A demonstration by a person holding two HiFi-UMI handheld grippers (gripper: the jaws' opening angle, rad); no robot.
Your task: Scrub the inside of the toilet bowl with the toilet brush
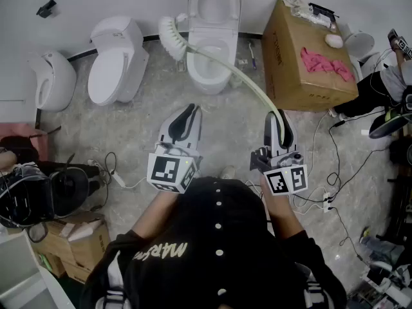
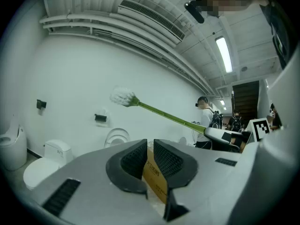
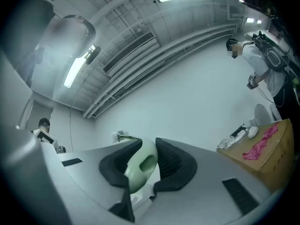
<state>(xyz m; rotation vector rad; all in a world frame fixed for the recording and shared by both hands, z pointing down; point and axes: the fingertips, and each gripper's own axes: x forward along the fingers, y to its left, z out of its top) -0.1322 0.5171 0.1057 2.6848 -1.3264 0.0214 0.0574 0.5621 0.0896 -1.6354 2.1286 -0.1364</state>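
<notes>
- Toilet bowl (image 1: 211, 82) at far centre, lid up.
- Toilet brush (image 1: 172, 36) raised, bristles just left of the rim; best swung right and lowered inside before scrubbing.
- Right gripper (image 1: 278, 120) clamped on the handle's near end.
- Left gripper (image 1: 192, 111) empty, jaws narrowly apart.

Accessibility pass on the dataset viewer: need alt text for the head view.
Seen from above, the right tool grips a pale green toilet brush whose white bristle head is raised beside an open toilet, not in the bowl. The left tool holds nothing; a cardboard box with a pink cloth stands beside the toilet.
</notes>
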